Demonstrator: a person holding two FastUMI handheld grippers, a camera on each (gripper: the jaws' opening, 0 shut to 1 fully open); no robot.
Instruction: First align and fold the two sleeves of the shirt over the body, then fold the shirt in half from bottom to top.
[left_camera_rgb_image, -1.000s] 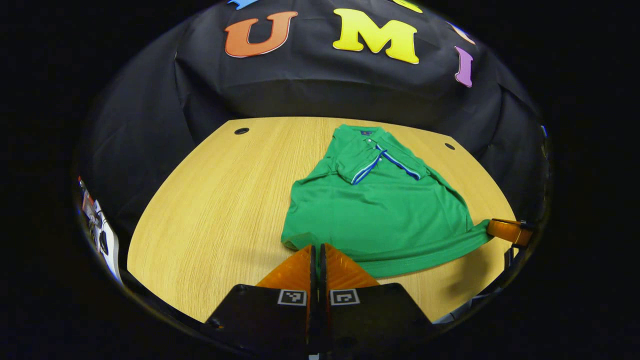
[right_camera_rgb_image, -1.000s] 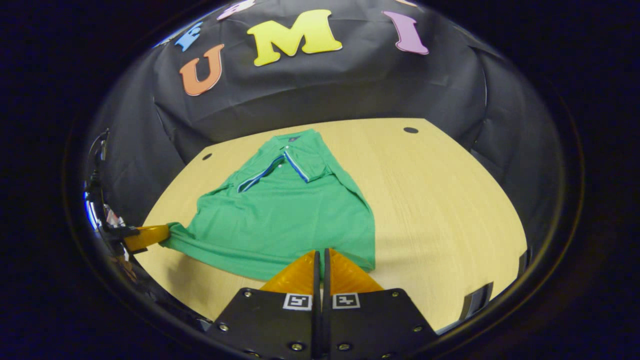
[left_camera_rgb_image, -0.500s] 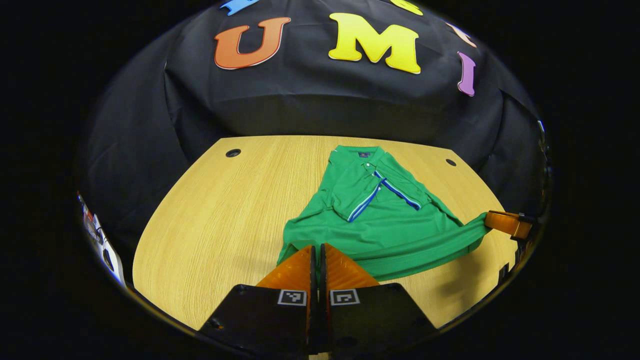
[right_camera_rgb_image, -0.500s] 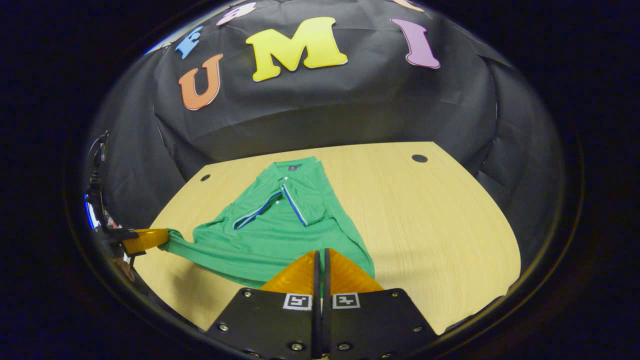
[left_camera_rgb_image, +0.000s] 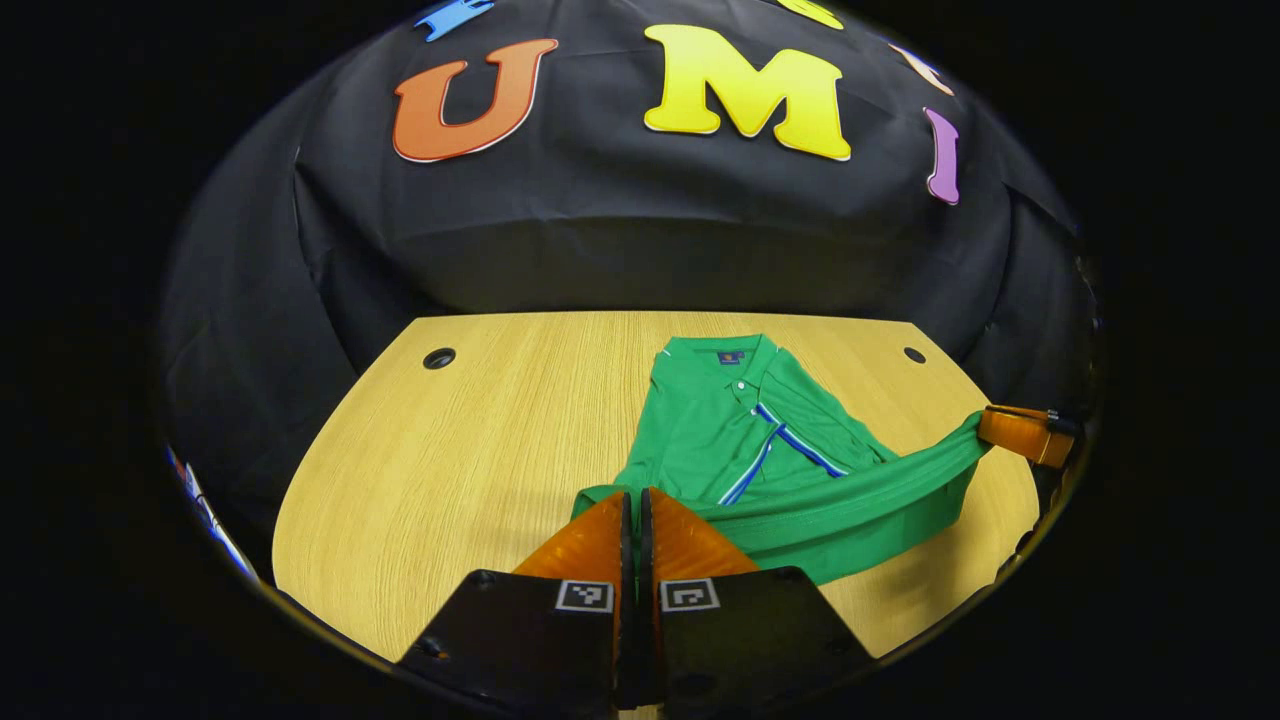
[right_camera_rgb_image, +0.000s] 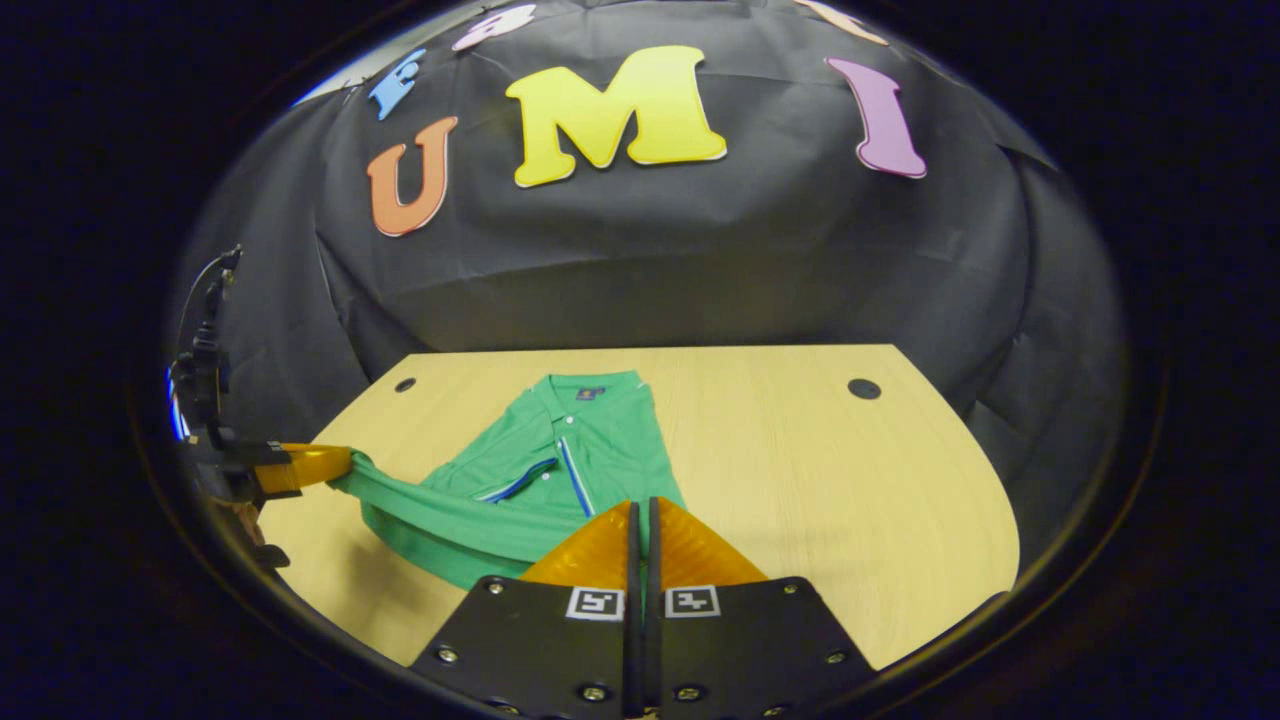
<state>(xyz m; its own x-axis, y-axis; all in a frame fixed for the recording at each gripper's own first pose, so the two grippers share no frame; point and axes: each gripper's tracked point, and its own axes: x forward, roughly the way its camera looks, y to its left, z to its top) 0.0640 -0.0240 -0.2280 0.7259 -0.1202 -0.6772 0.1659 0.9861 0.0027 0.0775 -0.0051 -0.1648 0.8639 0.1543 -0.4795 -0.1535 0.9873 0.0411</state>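
A green polo shirt (left_camera_rgb_image: 745, 440) (right_camera_rgb_image: 575, 450) lies on the wooden table (left_camera_rgb_image: 460, 450) with both striped-edged sleeves folded over its body and the collar at the far end. Its bottom hem (left_camera_rgb_image: 860, 495) (right_camera_rgb_image: 440, 510) is lifted off the table and stretched taut between the two grippers. My left gripper (left_camera_rgb_image: 632, 497) is shut on the hem's left corner. My right gripper (right_camera_rgb_image: 641, 505) is shut on the hem's right corner. The right gripper (left_camera_rgb_image: 1020, 432) also shows at the right edge of the left gripper view, and the left gripper (right_camera_rgb_image: 295, 465) at the left edge of the right gripper view.
The table (right_camera_rgb_image: 850, 480) has round cable holes near its far corners (left_camera_rgb_image: 439, 358) (left_camera_rgb_image: 914, 355) (right_camera_rgb_image: 863, 388). Black cloth walls surround the table on the far side and both flanks. Some equipment on a stand (right_camera_rgb_image: 205, 350) stands at the left of the right gripper view.
Both grippers have risen and moved forward toward the collar, carrying the hem. The lower half of the shirt has come off the table and covers more of the body.
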